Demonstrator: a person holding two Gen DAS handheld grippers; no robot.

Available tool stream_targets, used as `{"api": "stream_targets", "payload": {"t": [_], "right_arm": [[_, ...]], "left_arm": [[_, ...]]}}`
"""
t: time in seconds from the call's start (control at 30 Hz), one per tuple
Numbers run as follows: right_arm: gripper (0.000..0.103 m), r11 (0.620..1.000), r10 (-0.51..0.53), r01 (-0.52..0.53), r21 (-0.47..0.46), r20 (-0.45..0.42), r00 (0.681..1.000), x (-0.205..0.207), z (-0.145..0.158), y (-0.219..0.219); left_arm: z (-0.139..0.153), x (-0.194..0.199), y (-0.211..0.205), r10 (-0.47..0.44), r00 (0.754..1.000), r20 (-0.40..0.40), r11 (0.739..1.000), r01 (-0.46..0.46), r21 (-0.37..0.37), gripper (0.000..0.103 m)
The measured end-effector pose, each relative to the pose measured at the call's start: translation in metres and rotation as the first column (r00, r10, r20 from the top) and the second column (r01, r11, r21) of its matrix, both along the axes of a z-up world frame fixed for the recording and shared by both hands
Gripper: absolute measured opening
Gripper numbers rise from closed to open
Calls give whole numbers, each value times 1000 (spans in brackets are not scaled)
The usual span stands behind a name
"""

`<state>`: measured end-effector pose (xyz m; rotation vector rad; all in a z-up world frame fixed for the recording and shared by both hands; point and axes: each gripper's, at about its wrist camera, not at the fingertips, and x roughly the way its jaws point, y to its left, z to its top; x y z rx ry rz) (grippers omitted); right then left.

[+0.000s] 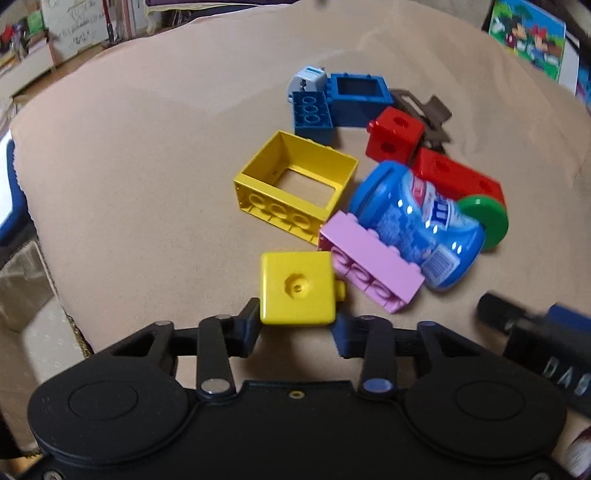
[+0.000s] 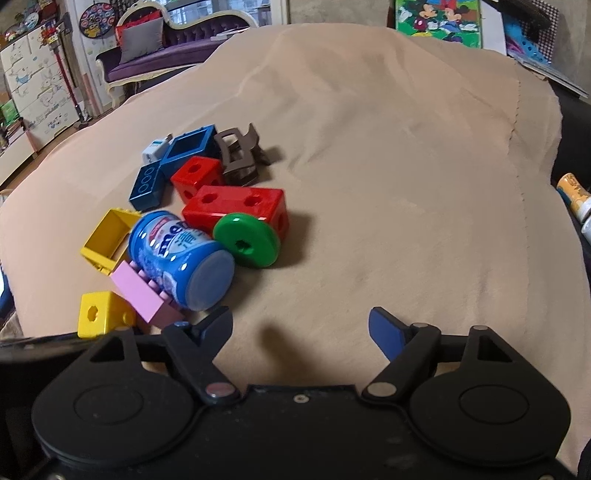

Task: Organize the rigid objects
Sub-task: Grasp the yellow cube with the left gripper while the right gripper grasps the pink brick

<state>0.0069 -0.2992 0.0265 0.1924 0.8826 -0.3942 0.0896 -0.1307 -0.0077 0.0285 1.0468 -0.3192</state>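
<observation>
My left gripper (image 1: 297, 321) is shut on a yellow cube (image 1: 298, 288), which also shows in the right wrist view (image 2: 98, 318). Beside it lies a pink brick (image 1: 369, 260) against a blue candy jar (image 1: 417, 225) on its side. Behind them sit a hollow yellow frame brick (image 1: 295, 181), a green disc (image 1: 487, 219), a long red block (image 1: 458, 175), a red cube (image 1: 395, 134), a blue frame brick (image 1: 358, 96), a blue studded brick (image 1: 312, 116) and a brown hair clip (image 1: 424, 110). My right gripper (image 2: 301, 326) is open and empty over bare cloth, right of the jar (image 2: 184, 254).
Everything lies on a beige cloth (image 2: 388, 166) over a raised surface. A small white and blue piece (image 1: 308, 79) sits behind the blue bricks. A cartoon picture book (image 2: 437, 22) stands at the far edge. Bottles (image 2: 574, 195) sit at the right edge. The right gripper shows at lower right in the left wrist view (image 1: 535, 332).
</observation>
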Motion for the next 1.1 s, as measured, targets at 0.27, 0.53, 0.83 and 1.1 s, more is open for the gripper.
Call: {"api": "stream_targets", "payload": {"t": [0.27, 0.53, 0.83, 1.1], "right_arm": [[76, 993, 115, -115, 30, 4, 993, 0, 1, 33], [69, 982, 156, -160, 100, 40, 987, 26, 0, 49], [69, 976, 152, -155, 150, 28, 988, 58, -14, 43], [45, 974, 216, -219, 51, 55, 975, 53, -22, 59]], "left_arm": [[-2, 10, 19, 15, 1000, 7, 1000, -15, -1, 37], [-3, 35, 33, 55, 998, -27, 998, -55, -12, 37], [-7, 54, 38, 109, 993, -40, 994, -109, -13, 48], [-8, 56, 38, 132, 990, -49, 989, -135, -54, 53]]}}
